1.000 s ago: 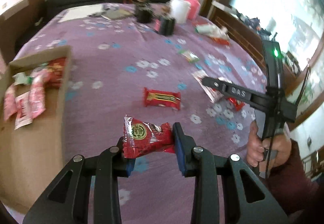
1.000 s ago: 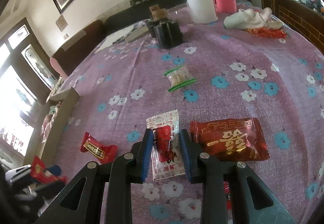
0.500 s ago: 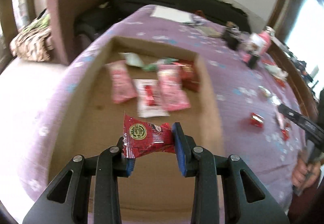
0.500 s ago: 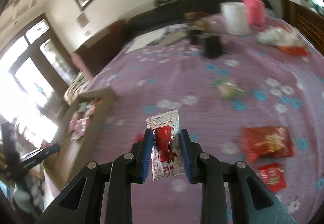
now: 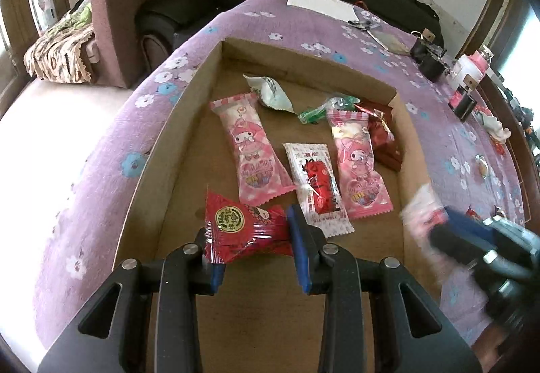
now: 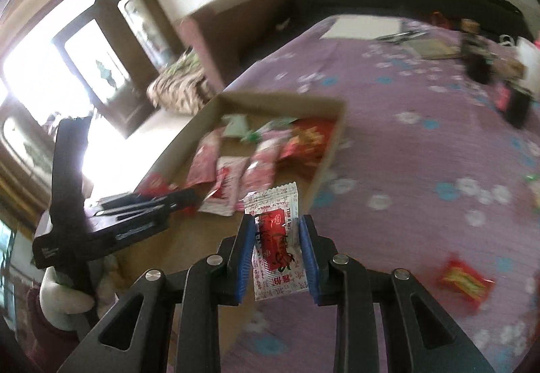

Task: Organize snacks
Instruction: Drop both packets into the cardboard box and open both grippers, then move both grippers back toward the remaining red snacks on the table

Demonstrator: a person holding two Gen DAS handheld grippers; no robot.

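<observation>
we are in the carrying-and-dropping step: both snacks are gripped and hang over or near the cardboard box, not yet let go. nearest us, our left hand-held gripper is closed on a red candy packet, pinched across its width, hanging above the bare box floor at about 6 o'clock of the pile already inside. our right hand-held gripper is clamped on a white sachet with a red print, held upright; it hangs above the box's near right edge, though blur makes the exact spot hard to tell.

we judge the next move calls for lowering each snack onto free cardboard and opening the jaws, the left one first since it is already well inside. the free floor lies at 6 and 7 o'clock of the pile.

counting what lies in the box, near to far: one white and red sachet, two pink cartoon packets, one dark red packet at 3 o'clock, one green-ended sweet, one pale green packet. that makes six lying in it, plus two held.

beyond, on the purple flowered counter, we see one red bar at 4 o'clock of the right hand-held gripper; other scattered bits are too blurred to count.
</observation>
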